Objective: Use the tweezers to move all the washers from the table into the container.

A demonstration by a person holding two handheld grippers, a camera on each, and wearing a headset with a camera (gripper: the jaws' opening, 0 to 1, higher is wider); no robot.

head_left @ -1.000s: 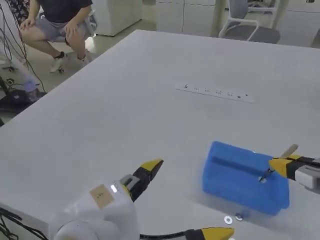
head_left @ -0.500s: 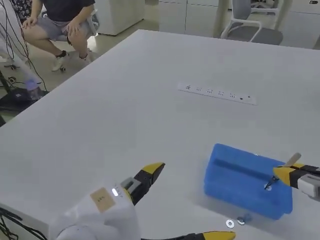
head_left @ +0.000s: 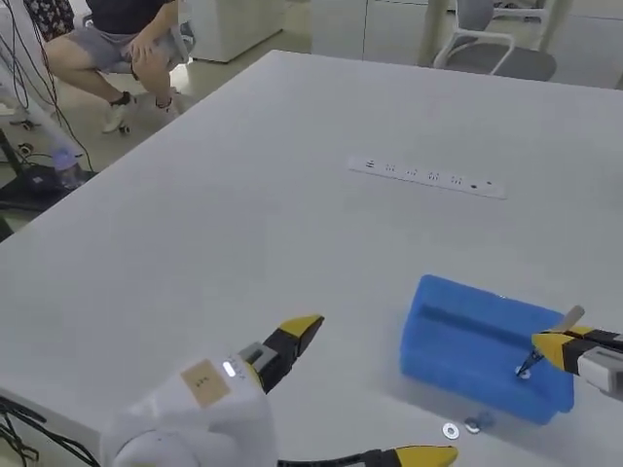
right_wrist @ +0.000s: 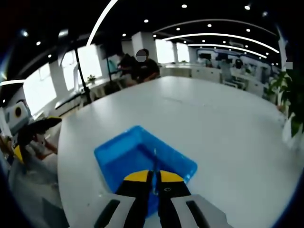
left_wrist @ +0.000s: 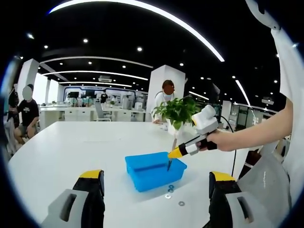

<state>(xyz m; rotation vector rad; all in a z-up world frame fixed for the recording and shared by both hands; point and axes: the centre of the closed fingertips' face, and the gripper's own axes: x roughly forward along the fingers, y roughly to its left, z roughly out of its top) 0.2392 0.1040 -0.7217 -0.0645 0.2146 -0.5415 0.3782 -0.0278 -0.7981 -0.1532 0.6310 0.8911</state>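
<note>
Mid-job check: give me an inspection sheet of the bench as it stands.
Surface: white table, bare across most of it.
Job's things: blue container; at least two washers on the table beside it; tweezers with tips over the container.
Clutter: power strip beyond the container.
Claws: right claw shut on the tweezers; left claw open, holding nothing.
Cables: black cables on the floor at left.
Surroundings: seated person, office chair, potted plant.

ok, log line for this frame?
right gripper: shut on tweezers, tips over container | left gripper: open, over table | washers: on table by container
</note>
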